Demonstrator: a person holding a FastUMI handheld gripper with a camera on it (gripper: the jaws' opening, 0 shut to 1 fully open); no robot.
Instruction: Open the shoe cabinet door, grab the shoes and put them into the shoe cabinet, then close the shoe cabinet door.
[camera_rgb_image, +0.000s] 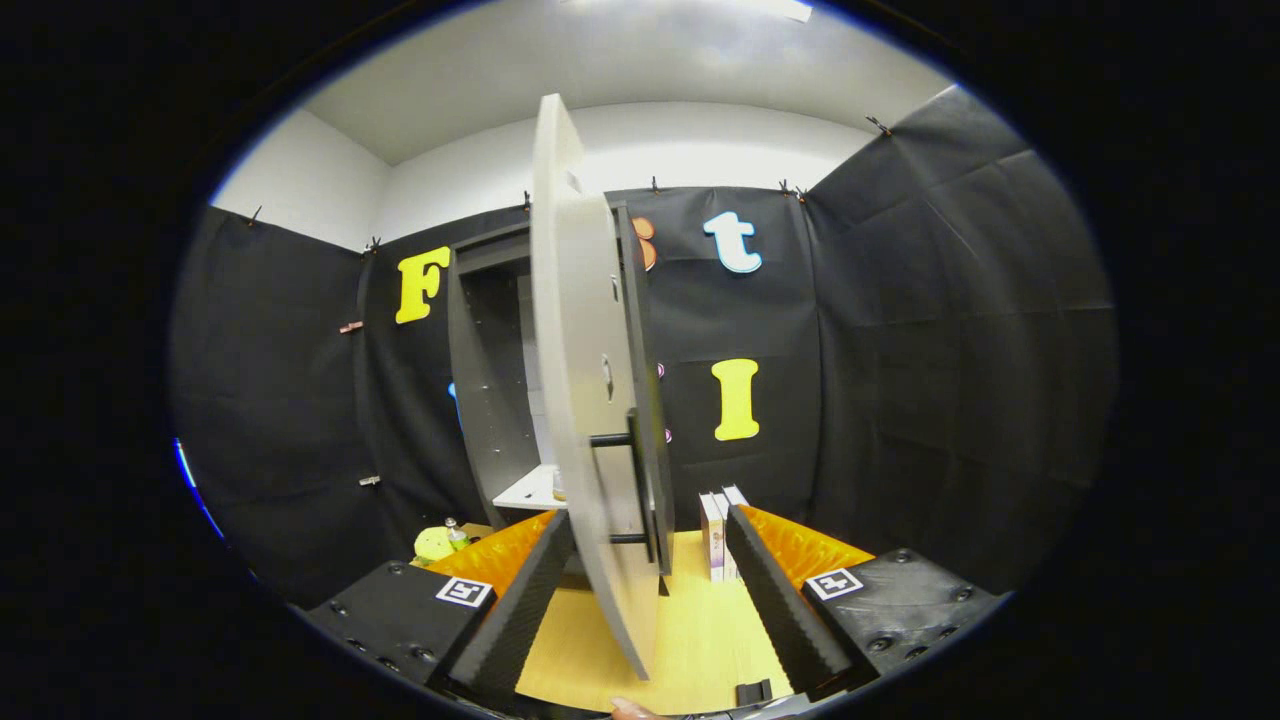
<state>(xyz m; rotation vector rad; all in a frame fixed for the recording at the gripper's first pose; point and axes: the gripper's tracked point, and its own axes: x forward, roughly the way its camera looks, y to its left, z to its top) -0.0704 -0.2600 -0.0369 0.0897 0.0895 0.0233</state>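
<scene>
The shoe cabinet (490, 370) stands just ahead on the wooden tabletop (700, 630), dark grey inside with a white shelf (528, 490) low down. Its light grey door (575, 400) is swung out towards me and shows nearly edge-on. The door's lower part runs between my fingers. A black bar handle (640, 490) sits on the door's right face, level with my fingertips. My gripper (648, 520) is open, with the left finger (520, 600) and the right finger (780, 600) spread wide on either side of the door, neither pressing on it.
Two upright white boxes (716, 535) stand on the table just beyond the right finger. A yellow-green object and a small bottle (442, 541) lie past the left finger, beside the cabinet's base. A person's fingertip (630, 708) shows at the table's near edge.
</scene>
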